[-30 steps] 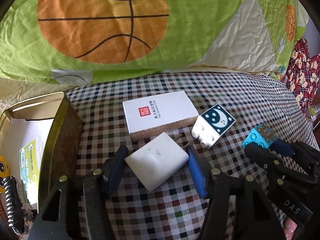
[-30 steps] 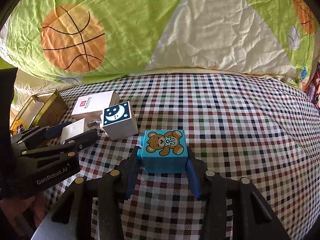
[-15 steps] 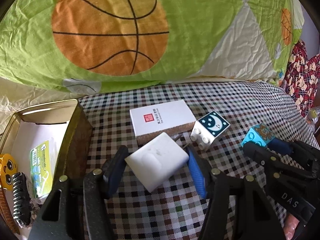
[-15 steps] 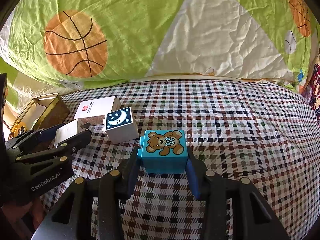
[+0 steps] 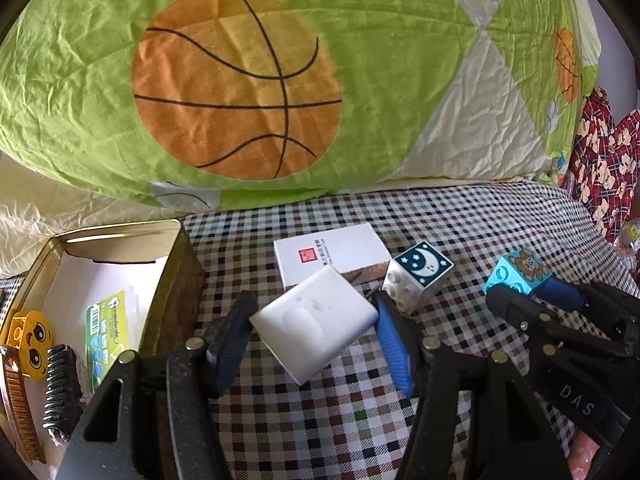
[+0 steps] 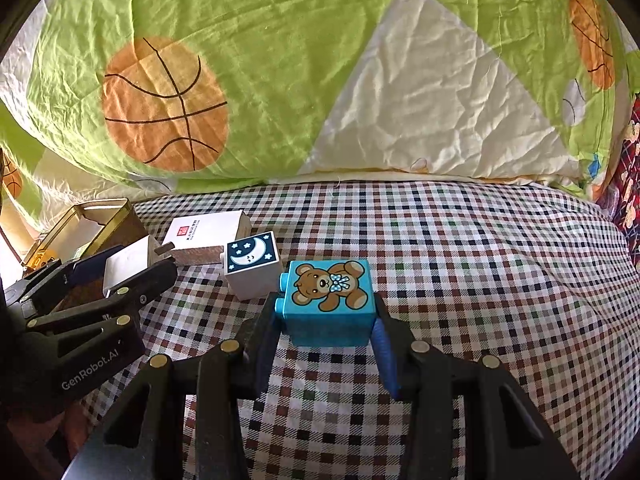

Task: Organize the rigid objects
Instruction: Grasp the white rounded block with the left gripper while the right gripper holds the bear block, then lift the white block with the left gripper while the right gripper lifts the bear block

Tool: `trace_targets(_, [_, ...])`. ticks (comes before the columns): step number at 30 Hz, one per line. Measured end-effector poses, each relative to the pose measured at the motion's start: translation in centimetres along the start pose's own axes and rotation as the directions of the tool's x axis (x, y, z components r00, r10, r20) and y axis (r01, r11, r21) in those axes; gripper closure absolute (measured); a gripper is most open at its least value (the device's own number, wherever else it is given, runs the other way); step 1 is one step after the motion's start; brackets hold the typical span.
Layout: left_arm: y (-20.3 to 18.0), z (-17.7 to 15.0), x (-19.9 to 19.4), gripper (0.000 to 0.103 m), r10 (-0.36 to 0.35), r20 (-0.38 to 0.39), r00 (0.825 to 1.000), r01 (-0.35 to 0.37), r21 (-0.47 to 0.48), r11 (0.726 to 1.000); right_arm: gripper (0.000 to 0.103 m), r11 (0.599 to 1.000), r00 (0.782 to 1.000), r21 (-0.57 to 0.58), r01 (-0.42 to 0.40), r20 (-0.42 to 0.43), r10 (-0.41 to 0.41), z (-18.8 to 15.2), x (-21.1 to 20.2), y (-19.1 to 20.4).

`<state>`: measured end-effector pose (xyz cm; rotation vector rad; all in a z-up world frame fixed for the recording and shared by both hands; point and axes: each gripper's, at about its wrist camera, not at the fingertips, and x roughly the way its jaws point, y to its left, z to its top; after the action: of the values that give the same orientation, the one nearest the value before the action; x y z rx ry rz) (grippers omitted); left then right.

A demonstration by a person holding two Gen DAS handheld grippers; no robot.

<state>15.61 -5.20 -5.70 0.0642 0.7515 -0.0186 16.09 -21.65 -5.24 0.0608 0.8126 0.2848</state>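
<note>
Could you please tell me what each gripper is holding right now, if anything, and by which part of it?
The left gripper clamps the white charger across two opposite sides. The right gripper clamps the blue bear block by its left and right sides.

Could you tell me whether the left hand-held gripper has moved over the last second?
Yes. Still shut on the white plastic charger, the left hand-held gripper has lifted and swung towards the open gold metal tin, which now shows more of its inside.

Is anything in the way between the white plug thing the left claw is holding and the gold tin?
Nothing visible blocks it. The left gripper holds the white charger, and only bare checked cloth lies between it and the open gold tin. The tin's near wall stands up, so the charger probably has to go over it.
</note>
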Motion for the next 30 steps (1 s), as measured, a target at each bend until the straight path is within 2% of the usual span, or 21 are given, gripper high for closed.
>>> trace_targets(16, [0.9,-0.1,-1.8,0.044,0.005,0.088,0.996,-0.003,-0.029,1.0,0.058,1.0,0.992,-0.03,0.009,0.125,-0.005,-0.4,-1.9,0.6])
trace_targets(30, [0.4,-0.4,-3.2,0.043,0.019,0.152,0.988,-0.017,-0.012,1.0,0.058,1.0,0.979,-0.025,0.008,0.203,-0.003,-0.9,-3.2,0.6])
